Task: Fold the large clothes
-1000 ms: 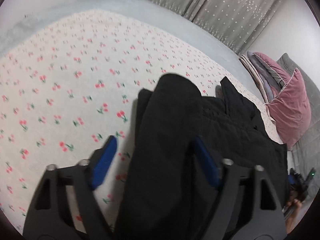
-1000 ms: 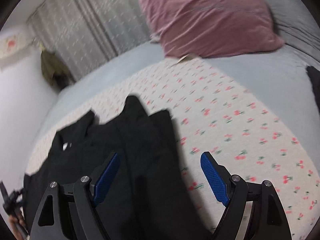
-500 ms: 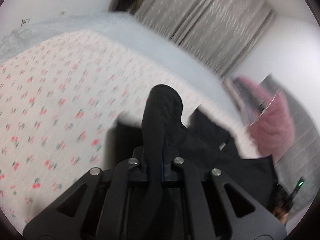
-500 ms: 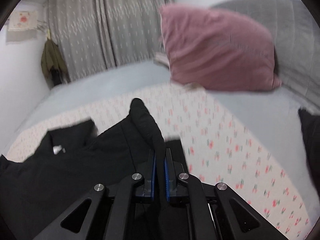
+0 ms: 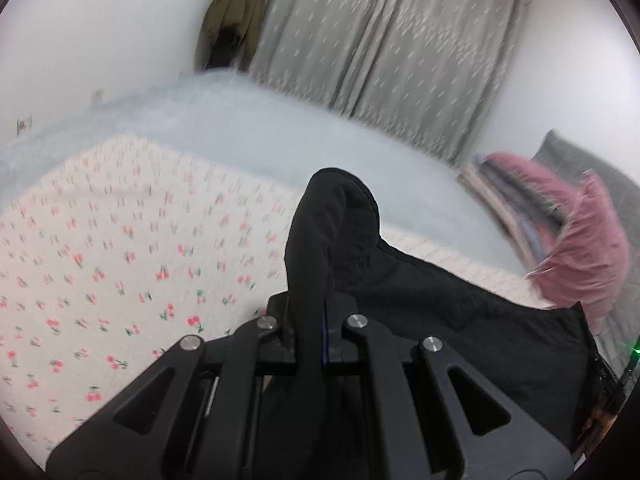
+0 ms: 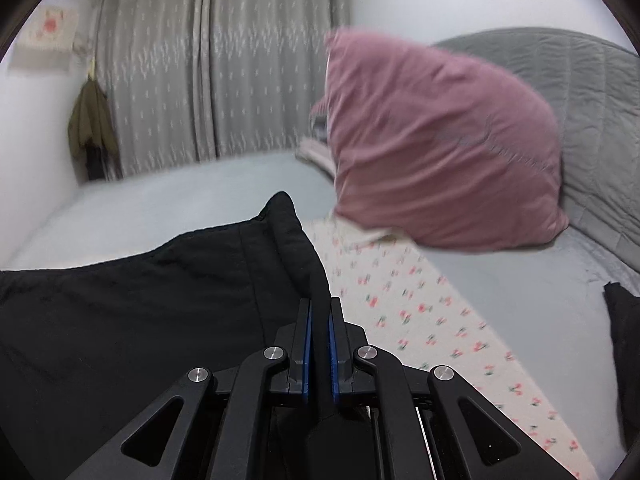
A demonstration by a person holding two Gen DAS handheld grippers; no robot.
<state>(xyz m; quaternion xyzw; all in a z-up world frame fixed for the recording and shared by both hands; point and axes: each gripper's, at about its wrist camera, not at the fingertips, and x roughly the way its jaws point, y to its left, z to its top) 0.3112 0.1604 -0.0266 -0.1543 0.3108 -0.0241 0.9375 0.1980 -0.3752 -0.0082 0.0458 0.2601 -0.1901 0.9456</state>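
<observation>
A large black garment (image 5: 440,312) hangs stretched between my two grippers above a bed with a cherry-print sheet (image 5: 100,260). My left gripper (image 5: 316,320) is shut on one corner of it; the cloth sticks up past the fingertips. My right gripper (image 6: 318,336) is shut on the other corner of the black garment (image 6: 140,312), which spreads to the left of it. The garment's lower part is hidden below both views.
A pink pillow (image 6: 432,152) leans on a grey padded headboard (image 6: 592,120); the pillow also shows in the left wrist view (image 5: 580,248). Grey curtains (image 5: 380,52) and a hung olive jacket (image 5: 232,20) stand behind the bed. Another dark cloth (image 6: 624,344) lies at the right edge.
Both grippers were open over the garment lying on the bed; they have shut on its corners and lifted it, and both views now tilt up toward the curtains.
</observation>
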